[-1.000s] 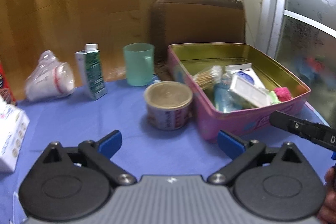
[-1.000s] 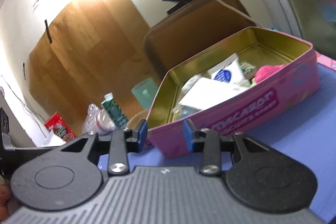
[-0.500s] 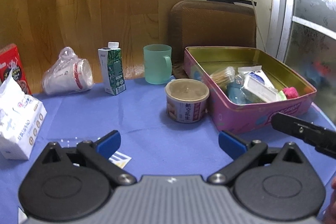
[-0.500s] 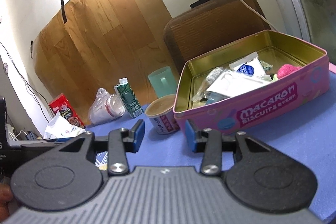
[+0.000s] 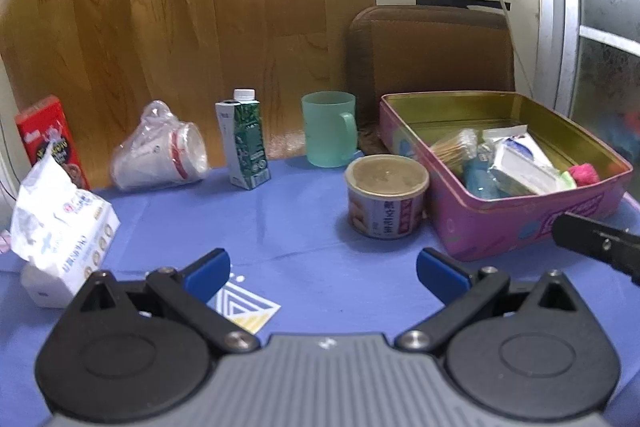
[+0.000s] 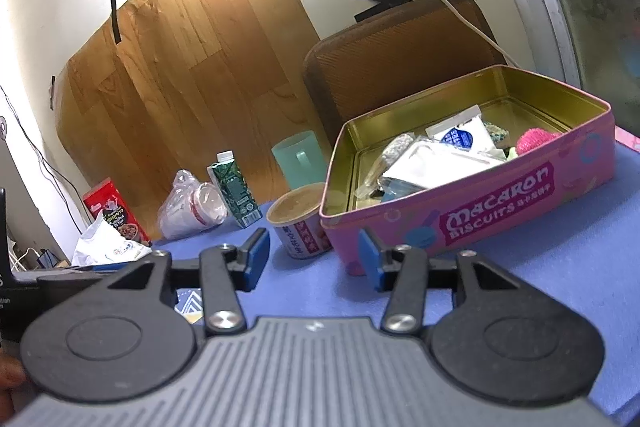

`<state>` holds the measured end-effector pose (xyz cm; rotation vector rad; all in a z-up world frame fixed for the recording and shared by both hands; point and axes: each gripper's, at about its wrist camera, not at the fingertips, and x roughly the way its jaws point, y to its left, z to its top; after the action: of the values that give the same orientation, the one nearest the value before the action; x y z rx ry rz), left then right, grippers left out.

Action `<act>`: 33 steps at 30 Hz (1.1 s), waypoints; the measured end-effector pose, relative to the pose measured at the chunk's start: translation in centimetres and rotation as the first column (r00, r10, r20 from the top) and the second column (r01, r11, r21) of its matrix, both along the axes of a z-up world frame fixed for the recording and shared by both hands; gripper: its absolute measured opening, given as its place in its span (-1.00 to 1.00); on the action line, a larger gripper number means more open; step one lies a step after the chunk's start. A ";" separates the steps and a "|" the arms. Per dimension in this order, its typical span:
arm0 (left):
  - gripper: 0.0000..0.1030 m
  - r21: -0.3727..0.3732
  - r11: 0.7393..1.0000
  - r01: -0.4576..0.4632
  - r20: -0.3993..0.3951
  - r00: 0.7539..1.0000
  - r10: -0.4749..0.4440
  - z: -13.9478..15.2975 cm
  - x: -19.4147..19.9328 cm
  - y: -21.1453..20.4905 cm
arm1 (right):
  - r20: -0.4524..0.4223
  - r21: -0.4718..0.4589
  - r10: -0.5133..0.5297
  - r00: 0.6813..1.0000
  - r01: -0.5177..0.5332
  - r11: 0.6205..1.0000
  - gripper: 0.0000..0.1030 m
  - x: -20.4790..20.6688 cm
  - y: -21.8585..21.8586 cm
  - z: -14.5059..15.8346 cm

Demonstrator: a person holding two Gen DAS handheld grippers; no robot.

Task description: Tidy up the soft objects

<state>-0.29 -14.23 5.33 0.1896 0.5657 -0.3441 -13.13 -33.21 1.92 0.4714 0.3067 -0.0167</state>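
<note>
Several soft things already lie inside the pink tin [image 5: 520, 227]: a tissue pack [image 5: 520, 167], cotton swabs [image 5: 456, 147], a pink fluffy piece [image 5: 584, 174]. We judge most of the sorting done. Well left of the tin, a white tissue bag [image 5: 60, 227] waits on the blue cloth [image 5: 300, 227], likely next. Our left gripper [image 5: 320, 269] stands wide apart, empty; our right gripper [image 6: 312, 259], just before the tin, is opening with nothing between its jaws.
</note>
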 end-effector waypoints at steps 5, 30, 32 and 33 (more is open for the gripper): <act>0.99 0.033 0.999 0.021 -0.002 1.000 -0.021 -0.2 -0.3 -0.5 | -0.001 0.013 -0.015 1.000 0.015 1.000 0.02 -0.1 -0.3 -0.2; 0.99 0.059 0.996 0.068 -0.037 0.997 -0.066 -0.9 -0.6 -1.4 | -0.018 0.034 -0.032 0.999 0.033 0.999 0.03 -0.2 -0.7 -0.7; 0.99 0.052 0.995 0.080 -0.035 0.996 -0.078 -0.9 -0.7 -1.4 | -0.020 0.033 -0.032 0.999 0.033 0.999 0.03 -0.1 -0.7 -0.8; 0.99 0.044 0.995 0.089 -0.032 0.996 -0.088 -0.9 -0.9 -1.4 | -0.021 0.033 -0.032 0.999 0.033 0.999 0.03 -0.1 -0.7 -0.8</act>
<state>-1.15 -15.61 4.43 0.2542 0.5963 -0.4209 -13.25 -33.93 1.08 0.5099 0.3195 -0.0480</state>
